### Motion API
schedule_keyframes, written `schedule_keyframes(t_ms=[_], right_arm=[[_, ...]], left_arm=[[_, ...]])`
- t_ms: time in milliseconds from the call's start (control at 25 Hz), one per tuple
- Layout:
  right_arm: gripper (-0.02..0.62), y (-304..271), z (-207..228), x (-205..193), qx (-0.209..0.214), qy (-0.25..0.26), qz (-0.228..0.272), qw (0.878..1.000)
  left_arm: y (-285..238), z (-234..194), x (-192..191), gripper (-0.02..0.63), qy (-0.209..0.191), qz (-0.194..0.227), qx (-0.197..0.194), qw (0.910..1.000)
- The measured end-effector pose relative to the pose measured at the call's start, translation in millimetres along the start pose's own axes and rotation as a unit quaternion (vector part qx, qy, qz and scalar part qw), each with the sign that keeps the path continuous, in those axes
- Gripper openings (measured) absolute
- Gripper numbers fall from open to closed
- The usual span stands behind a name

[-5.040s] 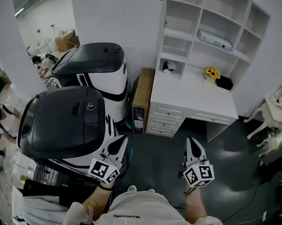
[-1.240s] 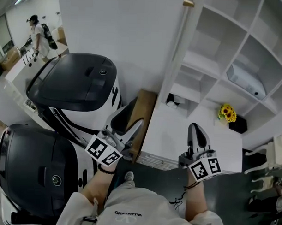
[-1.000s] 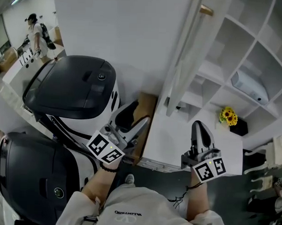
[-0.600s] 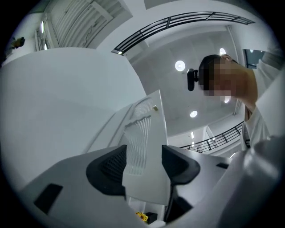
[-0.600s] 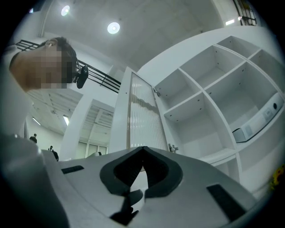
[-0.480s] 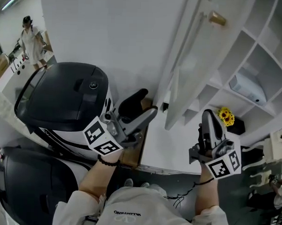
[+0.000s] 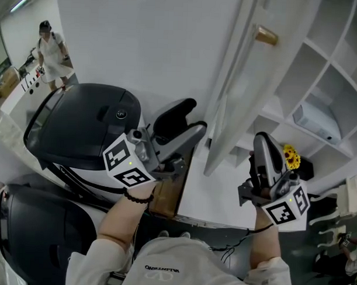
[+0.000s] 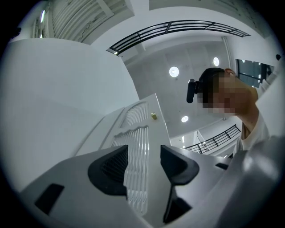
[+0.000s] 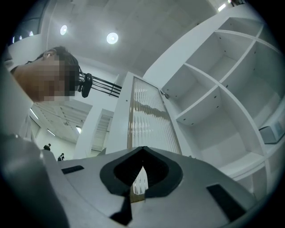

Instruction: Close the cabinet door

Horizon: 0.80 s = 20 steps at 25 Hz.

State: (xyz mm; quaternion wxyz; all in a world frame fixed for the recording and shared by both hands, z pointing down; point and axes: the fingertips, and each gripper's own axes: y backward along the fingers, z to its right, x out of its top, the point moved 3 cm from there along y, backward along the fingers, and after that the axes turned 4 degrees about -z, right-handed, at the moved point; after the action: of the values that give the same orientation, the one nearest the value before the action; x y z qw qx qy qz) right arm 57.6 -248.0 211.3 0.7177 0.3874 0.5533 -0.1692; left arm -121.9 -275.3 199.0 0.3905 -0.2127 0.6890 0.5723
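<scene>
Nearest the camera, a white shirt (image 7: pixel 162 267) and two bare forearms are seen, each hand carrying a gripper with a marker cube. The left gripper (image 7: pixel 196 117) is raised at the left of the cabinet door (image 7: pixel 238 94), pointed up and to the right. Its jaws are held wide apart and have just been closing a little. Nothing is gripped between them: in the left gripper view (image 8: pixel 143 162) only the ribbed panel of the door (image 8: pixel 136 133) is seen through the gap, further off. The right gripper (image 7: pixel 261 141) is raised at the right of the door, and its jaws are brought together. In the right gripper view (image 9: pixel 142 151) the tips are seen to meet, with the door's ribbed panel (image 9: pixel 149 116) showing beyond them.

Below the grippers a white desk top (image 7: pixel 203 195) is seen, and a brown box (image 7: pixel 165 197) is set just beside its left edge. The cabinet door is swung out from the white shelf unit (image 7: pixel 339 74) and is seen nearly edge-on between the two grippers. A brass knob (image 7: pixel 266 35) is fixed high on it. A white device (image 7: pixel 316 123) is laid on one shelf, and yellow flowers (image 7: pixel 292 156) are placed below it. Two black-and-white machines (image 7: pixel 79 127) are parked at the left. Far off, a person in white (image 7: pixel 52 53) is seen standing
</scene>
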Motion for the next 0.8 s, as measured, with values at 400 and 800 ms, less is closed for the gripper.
schedule_keyframes(t_ms=[400,800], right_arm=[[0.009,-17,1,31,0.038,-0.003,0.026,0.999],[0.009,-31,-25,62,0.086,0.010,0.058,0.995]], left_arm=[[-41,0,35,0.225,-0.028,0.019,-0.027,0.9990],[-66,18,73,0.212,-0.035,0.047,-0.078,0.9952]])
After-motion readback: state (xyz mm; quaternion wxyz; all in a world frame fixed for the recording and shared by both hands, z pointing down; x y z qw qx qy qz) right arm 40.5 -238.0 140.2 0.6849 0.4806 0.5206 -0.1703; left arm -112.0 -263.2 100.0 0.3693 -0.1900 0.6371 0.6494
